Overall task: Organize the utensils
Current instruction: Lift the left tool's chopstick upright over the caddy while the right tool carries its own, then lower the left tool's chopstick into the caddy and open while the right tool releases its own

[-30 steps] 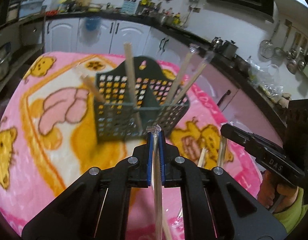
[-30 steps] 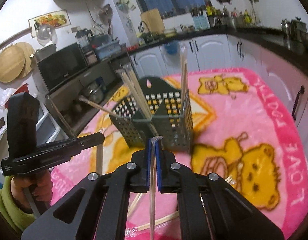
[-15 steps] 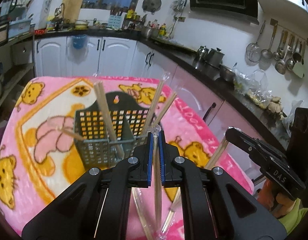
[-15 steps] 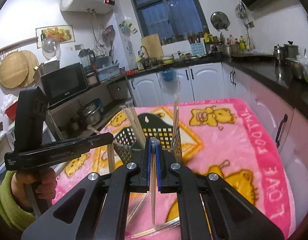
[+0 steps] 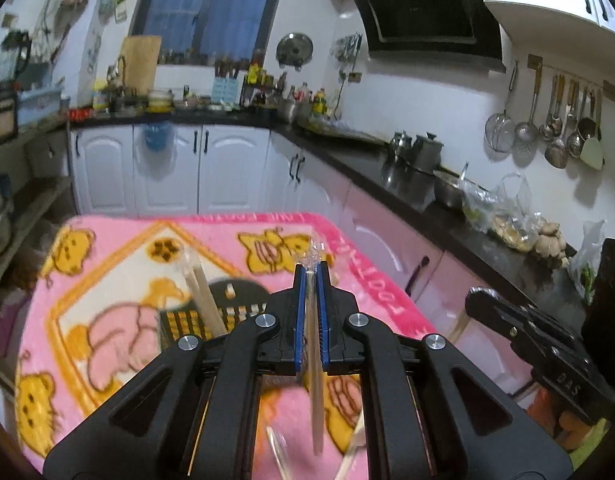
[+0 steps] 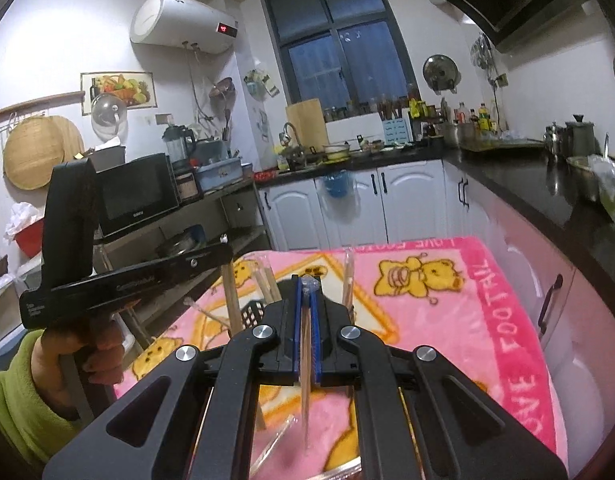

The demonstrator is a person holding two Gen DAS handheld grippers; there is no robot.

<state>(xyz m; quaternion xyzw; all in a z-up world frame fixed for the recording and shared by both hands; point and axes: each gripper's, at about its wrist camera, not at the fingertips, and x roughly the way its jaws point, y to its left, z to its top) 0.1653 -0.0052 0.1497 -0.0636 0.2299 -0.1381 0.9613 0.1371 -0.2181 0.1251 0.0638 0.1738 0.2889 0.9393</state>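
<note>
Low in the centre of the left wrist view, the left gripper (image 5: 311,280) has its blue-lined jaws pressed together on a wrapped chopstick (image 5: 316,392), whose crinkled clear wrapper tip pokes out above the jaw tips while the wooden shaft hangs down toward the bottom of the frame. Behind and to the left of the jaws, partly hidden by the gripper body, stands a dark mesh utensil basket (image 5: 187,320) on a pink cartoon blanket (image 5: 119,280), with another wrapped chopstick (image 5: 203,292) leaning up out of it. At the lower right of that view the right gripper (image 5: 483,300) reaches in from the side, with a second chopstick below its tip. Seen from the right wrist, the right gripper (image 6: 305,284) is likewise clamped on its own wrapped chopstick (image 6: 306,380), wrapper end showing at the jaw tips and shaft pointing down over the blanket (image 6: 447,320). The basket (image 6: 251,312) is mostly covered by the gripper, with several sticks rising from it on both sides of the jaws. More wrapped chopsticks lie loose on the blanket near the bottom edge. At the left of this frame a hand (image 6: 87,352) in a green sleeve (image 6: 15,408) holds the left gripper's handle.
</note>
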